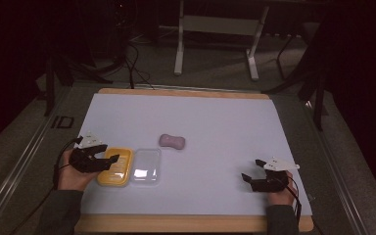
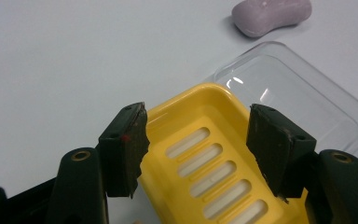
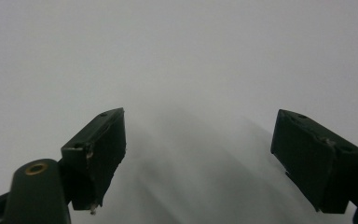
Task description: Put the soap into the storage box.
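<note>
A white worktop (image 1: 215,117) is seen from above, with three things gathered on its near left part. A yellow soap dish (image 1: 115,167), slotted along its floor, is placed just beside a clear plastic lid (image 1: 146,166), the two lying side by side and apparently touching along one edge. A pale purple soap bar (image 1: 172,141) is set a little farther back and to the right of the lid, apart from both. The left gripper (image 1: 108,162) is held by the person's left hand (image 1: 71,176) at the near left edge of the dish; in the left gripper view its fingers (image 2: 123,147) are spread wide over the corner of the yellow dish (image 2: 209,158), nothing being grasped between them, with the clear lid (image 2: 289,88) and the soap bar (image 2: 271,16) visible beyond. The right gripper (image 1: 252,171) is held well apart on the right side of the worktop, over bare surface; in the right gripper view its fingers (image 3: 100,149) are likewise released and nothing is gripped, the white worktop (image 3: 177,56) lying below them.
</note>
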{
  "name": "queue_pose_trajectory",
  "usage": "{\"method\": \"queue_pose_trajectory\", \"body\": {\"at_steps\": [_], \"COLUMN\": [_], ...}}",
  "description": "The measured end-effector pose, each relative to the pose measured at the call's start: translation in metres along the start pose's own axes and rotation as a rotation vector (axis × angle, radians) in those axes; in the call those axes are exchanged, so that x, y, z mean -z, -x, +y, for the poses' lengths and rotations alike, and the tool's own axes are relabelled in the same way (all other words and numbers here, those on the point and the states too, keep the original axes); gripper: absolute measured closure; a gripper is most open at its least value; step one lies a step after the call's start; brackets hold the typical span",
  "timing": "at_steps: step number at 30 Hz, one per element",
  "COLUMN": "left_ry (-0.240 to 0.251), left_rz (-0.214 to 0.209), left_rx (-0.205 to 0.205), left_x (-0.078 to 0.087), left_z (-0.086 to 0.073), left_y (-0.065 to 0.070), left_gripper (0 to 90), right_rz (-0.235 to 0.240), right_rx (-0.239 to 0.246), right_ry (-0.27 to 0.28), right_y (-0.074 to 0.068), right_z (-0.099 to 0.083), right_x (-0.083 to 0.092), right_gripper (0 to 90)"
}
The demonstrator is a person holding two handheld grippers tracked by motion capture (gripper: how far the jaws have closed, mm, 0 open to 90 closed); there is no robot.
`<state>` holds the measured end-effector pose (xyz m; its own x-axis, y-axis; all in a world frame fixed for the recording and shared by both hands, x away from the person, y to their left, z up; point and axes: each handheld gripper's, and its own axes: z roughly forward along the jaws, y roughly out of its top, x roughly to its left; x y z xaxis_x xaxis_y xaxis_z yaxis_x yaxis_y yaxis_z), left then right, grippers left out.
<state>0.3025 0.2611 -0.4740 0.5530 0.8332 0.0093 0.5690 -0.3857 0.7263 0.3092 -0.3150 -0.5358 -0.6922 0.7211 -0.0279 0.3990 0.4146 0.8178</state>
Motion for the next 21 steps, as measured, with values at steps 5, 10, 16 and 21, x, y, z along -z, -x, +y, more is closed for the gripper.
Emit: {"method": "queue_pose_trajectory", "body": {"at_steps": [5,10,16,21], "left_ry": [-0.023,-0.031,-0.037,-0.038], "left_rz": [-0.018,-0.025,-0.03,-0.047], "left_rx": [-0.036,-0.062,-0.086,-0.094], "left_x": [-0.004,-0.008,-0.011,-0.016], "left_z": [0.006,0.013,0.02,0.025], "left_y": [0.001,0.003,0.005,0.006], "left_gripper": [39.8,40.6,40.6,40.5], "right_rz": [-0.002,-0.005,-0.007,-0.01], "right_rx": [0.004,0.016,0.017,0.02], "right_ry": [0.005,0.002,0.007,0.005], "right_y": [0.0,-0.001,-0.001,-0.002], "right_z": [0.0,0.0,0.0,0.0], "right_x": [0.0,0.0,0.0,0.0], "right_gripper": [17.6,17.6,17.6,17.6]}}
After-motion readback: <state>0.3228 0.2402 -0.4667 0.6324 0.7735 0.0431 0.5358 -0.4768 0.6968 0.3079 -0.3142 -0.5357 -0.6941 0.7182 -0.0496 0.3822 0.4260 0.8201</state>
